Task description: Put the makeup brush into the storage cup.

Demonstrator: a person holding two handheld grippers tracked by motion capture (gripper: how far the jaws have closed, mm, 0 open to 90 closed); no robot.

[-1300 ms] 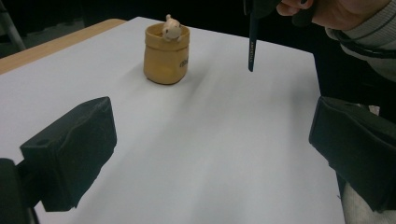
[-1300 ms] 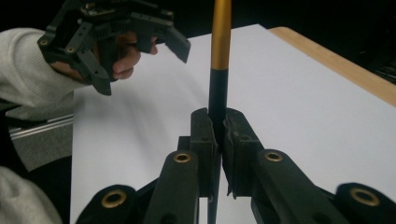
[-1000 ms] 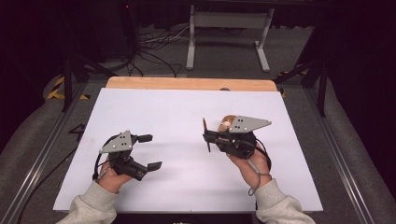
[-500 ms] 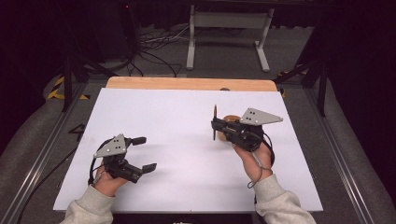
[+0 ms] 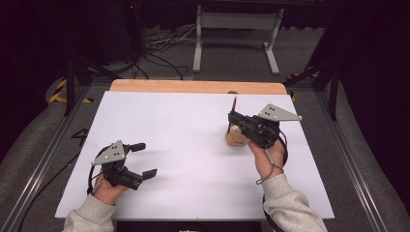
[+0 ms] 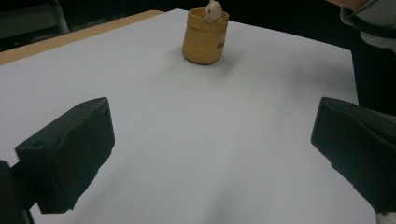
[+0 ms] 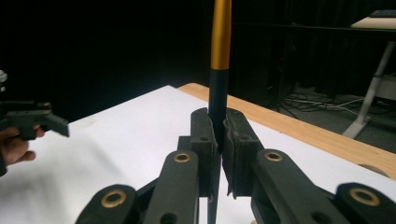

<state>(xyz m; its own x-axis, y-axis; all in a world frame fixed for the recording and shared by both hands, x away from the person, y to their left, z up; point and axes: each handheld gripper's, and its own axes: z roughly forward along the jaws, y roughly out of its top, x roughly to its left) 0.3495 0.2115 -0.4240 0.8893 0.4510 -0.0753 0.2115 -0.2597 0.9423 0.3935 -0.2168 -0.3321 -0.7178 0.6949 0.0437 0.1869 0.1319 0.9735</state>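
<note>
A tan pot (image 5: 237,139) stands on the white sheet (image 5: 183,125) at the right, with a small cream knob (image 6: 214,9) showing at its mouth (image 6: 205,39). My right gripper (image 5: 232,119) hovers just over the pot, shut on a thin black and gold stick (image 5: 234,104) that stands upright. In the right gripper view the pads (image 7: 204,135) clamp the stick's black part (image 7: 217,112); the gold part rises above (image 7: 220,37). Whether its lower end is in the pot is hidden. My left gripper (image 5: 144,159) rests low at the near left, open and empty (image 6: 210,154).
A bare wooden strip (image 5: 193,87) runs along the table's far edge. Beyond it on the floor are a metal stand (image 5: 237,29) and cables (image 5: 159,46). Metal rails (image 5: 43,159) flank the table. The left gripper shows far off (image 7: 32,120) in the right gripper view.
My right gripper has carried the stick to the right and away from me, turning it from tilted to upright above the pot. The left gripper has barely shifted.
</note>
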